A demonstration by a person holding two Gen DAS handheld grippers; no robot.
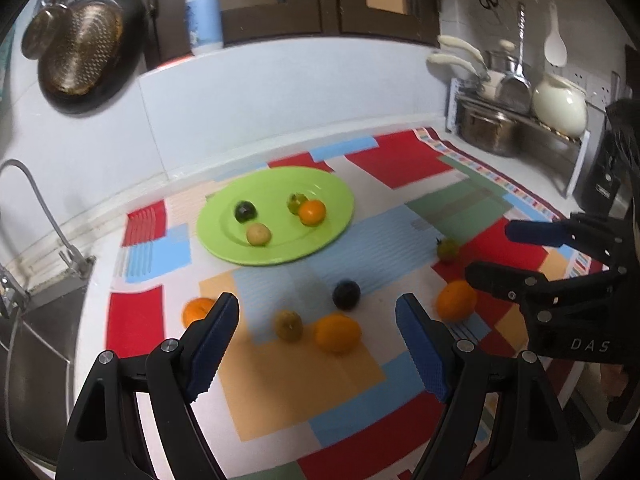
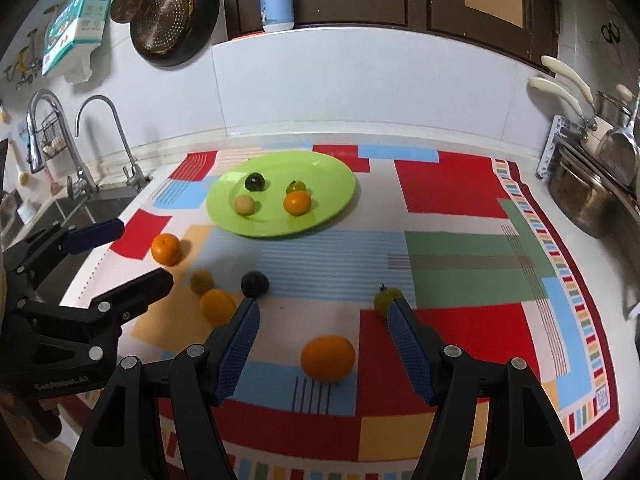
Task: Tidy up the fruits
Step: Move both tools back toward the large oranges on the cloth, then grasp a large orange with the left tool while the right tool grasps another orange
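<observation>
A green plate [image 1: 320,184] [image 2: 332,176] on a patchwork cloth holds a dark fruit [image 1: 245,211], a pale fruit [image 1: 258,234], a small green fruit [image 1: 295,201] and an orange [image 1: 312,212]. Loose on the cloth lie several fruits: oranges [image 1: 338,332] [image 1: 456,300] [image 1: 197,310], a dark fruit [image 1: 346,294], a brownish fruit [image 1: 288,325] and a green fruit [image 1: 447,248]. My left gripper [image 1: 318,316] is open above the loose fruits. My right gripper [image 2: 322,322] is open, with an orange [image 2: 328,358] between its fingers below.
A sink with taps [image 2: 96,148] lies left of the cloth. Pots and a rack [image 1: 516,120] stand at the back right. A pan and strainer [image 1: 84,48] hang on the wall. A soap bottle [image 1: 203,12] stands on the ledge.
</observation>
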